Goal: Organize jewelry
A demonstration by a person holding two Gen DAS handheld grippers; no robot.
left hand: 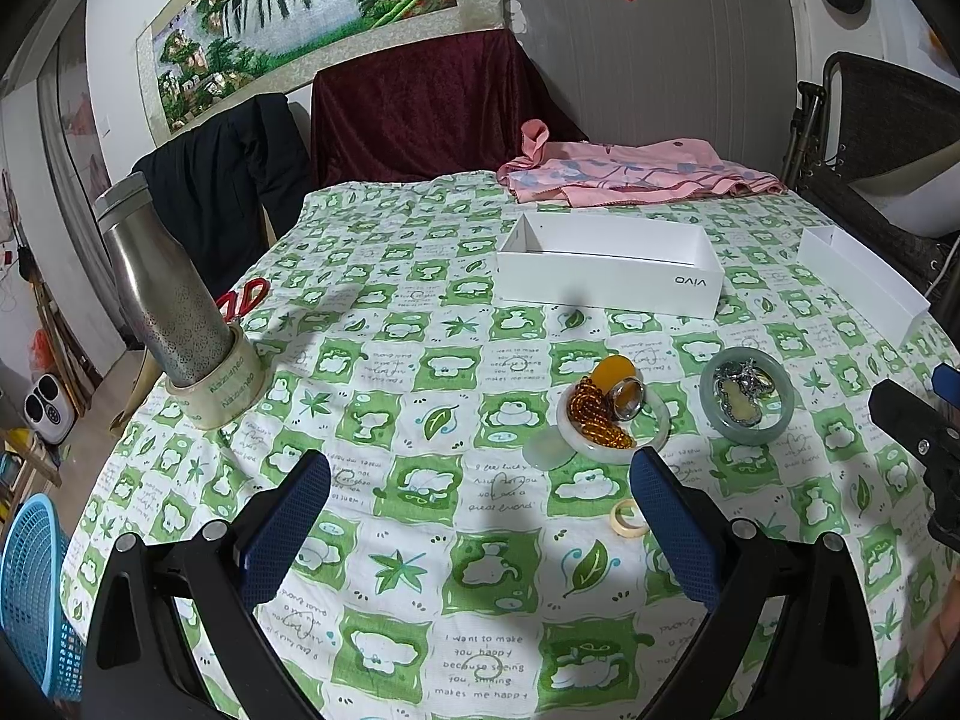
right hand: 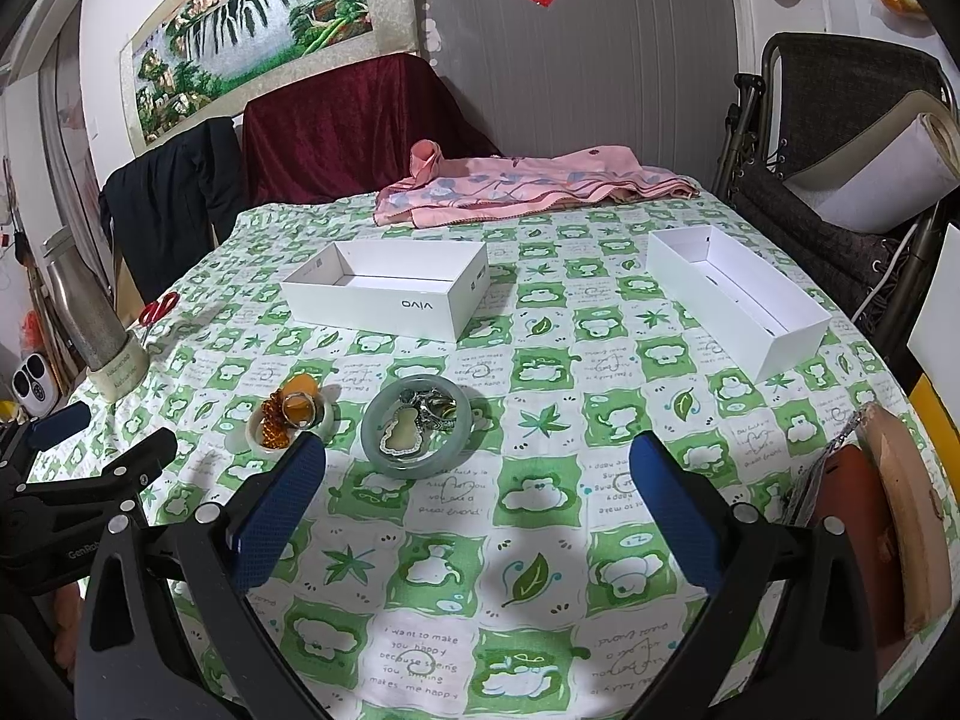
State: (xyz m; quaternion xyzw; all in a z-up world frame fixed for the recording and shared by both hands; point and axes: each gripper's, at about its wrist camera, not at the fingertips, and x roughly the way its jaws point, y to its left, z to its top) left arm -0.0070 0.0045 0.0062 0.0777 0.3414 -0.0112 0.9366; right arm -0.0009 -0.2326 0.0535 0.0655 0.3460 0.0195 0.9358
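Note:
A pale white bangle (left hand: 654,420) holds amber beads (left hand: 591,414), an orange pendant (left hand: 612,369) and a silver ring (left hand: 627,399). A green jade bangle (left hand: 747,432) holds a gourd pendant (left hand: 741,402) and silver pieces. A small cream ring (left hand: 629,517) lies by my left fingertip. Two open white boxes (left hand: 606,267) (right hand: 744,300) stand behind. My left gripper (left hand: 480,516) is open and empty, just short of the white bangle. My right gripper (right hand: 477,510) is open and empty, to the right of the jade bangle (right hand: 414,462).
A steel flask (left hand: 162,300) stands in a tape roll (left hand: 228,390) at the left, with red scissors (left hand: 243,297) behind. A pink cloth (left hand: 630,171) lies at the far edge. Chairs stand behind the table. A blue basket (left hand: 30,588) is on the floor left.

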